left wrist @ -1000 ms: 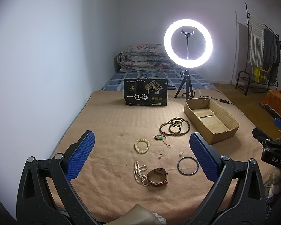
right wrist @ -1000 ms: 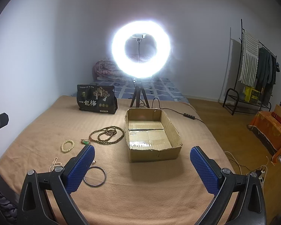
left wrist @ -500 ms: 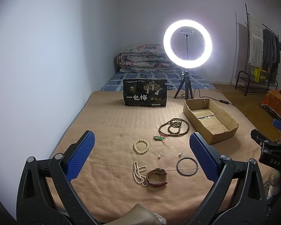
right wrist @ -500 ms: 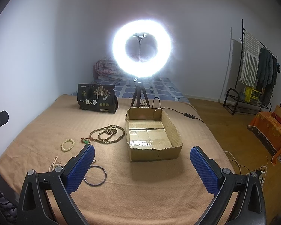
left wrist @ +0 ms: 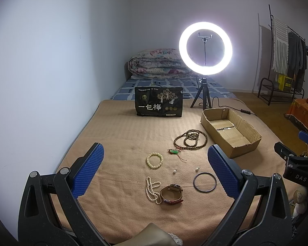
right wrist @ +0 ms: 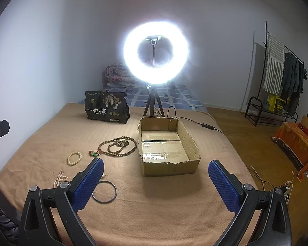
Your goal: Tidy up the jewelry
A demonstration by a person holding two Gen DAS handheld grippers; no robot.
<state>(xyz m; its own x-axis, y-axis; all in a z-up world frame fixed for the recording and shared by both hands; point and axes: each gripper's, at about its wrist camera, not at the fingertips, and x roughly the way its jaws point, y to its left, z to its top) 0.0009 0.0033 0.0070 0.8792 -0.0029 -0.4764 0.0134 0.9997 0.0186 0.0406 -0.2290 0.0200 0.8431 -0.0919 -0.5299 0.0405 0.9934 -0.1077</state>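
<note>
Jewelry lies on a tan blanket. A brown watch [left wrist: 171, 194], a white pearl strand [left wrist: 152, 189], a dark bangle [left wrist: 205, 182], a cream bead bracelet [left wrist: 154, 160], a green pendant on red cord [left wrist: 175, 151] and a long brown bead necklace [left wrist: 191, 139] lie between and beyond my open left gripper [left wrist: 156, 170]. An empty cardboard box [right wrist: 167, 146] stands to their right. My right gripper [right wrist: 157, 182] is open and empty in front of the box. The bangle [right wrist: 104, 191] lies by its left finger.
A lit ring light on a tripod [left wrist: 205, 49] and a black snack bag [left wrist: 158, 102] stand at the blanket's far edge. A folded quilt [left wrist: 158, 64] lies behind. A clothes rack [right wrist: 281, 78] and wooden floor are to the right.
Both grippers have drifted very slightly. Nothing was picked up or moved.
</note>
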